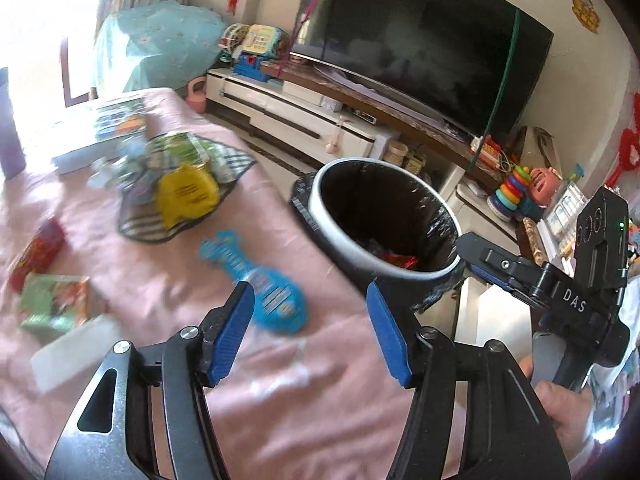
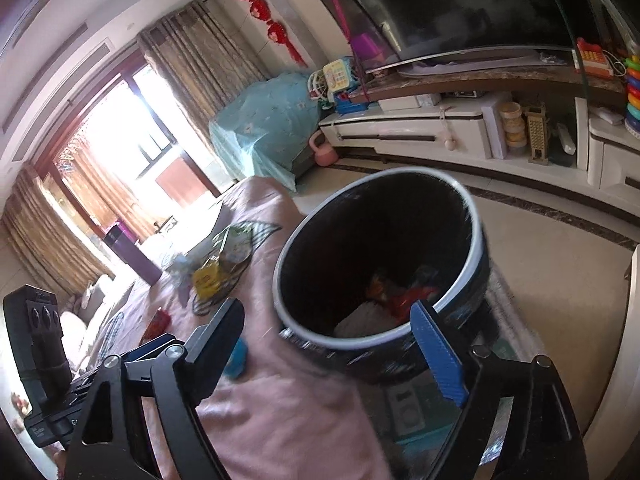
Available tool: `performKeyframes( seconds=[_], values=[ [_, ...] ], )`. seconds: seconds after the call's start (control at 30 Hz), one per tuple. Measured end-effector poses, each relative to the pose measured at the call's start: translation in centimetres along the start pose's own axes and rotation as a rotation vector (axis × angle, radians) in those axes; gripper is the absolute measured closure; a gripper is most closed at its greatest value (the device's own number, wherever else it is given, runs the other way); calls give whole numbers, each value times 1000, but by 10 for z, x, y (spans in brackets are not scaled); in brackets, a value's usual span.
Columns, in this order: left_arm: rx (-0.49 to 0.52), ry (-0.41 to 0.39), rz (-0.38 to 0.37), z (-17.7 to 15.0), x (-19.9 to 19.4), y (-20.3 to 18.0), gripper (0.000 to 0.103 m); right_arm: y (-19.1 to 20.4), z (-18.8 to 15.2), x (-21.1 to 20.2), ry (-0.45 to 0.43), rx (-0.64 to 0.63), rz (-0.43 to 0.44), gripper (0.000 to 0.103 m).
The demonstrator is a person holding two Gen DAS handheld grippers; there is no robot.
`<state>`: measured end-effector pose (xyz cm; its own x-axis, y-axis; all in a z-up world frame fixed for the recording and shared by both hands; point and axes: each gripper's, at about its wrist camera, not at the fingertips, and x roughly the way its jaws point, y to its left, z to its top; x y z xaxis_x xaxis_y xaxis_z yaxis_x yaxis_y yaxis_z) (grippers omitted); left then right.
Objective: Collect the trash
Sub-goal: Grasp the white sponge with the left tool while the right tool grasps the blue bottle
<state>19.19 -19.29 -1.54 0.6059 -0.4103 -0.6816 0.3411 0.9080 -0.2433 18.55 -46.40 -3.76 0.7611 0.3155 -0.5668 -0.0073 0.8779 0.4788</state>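
A black-lined trash bin with a white rim [image 1: 345, 257] [image 2: 280, 280] stands beside the pink-covered table [image 1: 132, 264]. Red wrappers [image 2: 410, 295] and a white scrap lie inside it. My left gripper [image 1: 312, 322] is open over the cloth with nothing between its fingers; a blue fish-shaped wrapper [image 1: 256, 286] lies just beyond them. My right gripper [image 2: 328, 340] is open at the bin's near rim, holding nothing, and its blue pad [image 2: 438, 354] is level with the rim. A yellow packet [image 1: 186, 196], a red packet [image 1: 40, 248] and a green packet [image 1: 56, 304] lie on the table.
A wire tray [image 1: 224, 168] holds the yellow packet and other wrappers. A book [image 1: 100, 128] and a dark purple cup [image 2: 132, 252] stand at the table's far end. A white TV cabinet [image 2: 420, 128] with toys and a large TV [image 1: 420, 40] line the wall.
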Motion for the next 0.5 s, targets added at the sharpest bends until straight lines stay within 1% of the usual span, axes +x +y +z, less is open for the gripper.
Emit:
performKeyframes(
  seconds=[0.27,0.5],
  values=[
    [-31,-27,41,-28,-35,31,43,37,-24,0,25,-56,24,12],
    [-74,-32,73,-46,-54,62,43,62,-44,8,63,-97,43,12]
  ],
)
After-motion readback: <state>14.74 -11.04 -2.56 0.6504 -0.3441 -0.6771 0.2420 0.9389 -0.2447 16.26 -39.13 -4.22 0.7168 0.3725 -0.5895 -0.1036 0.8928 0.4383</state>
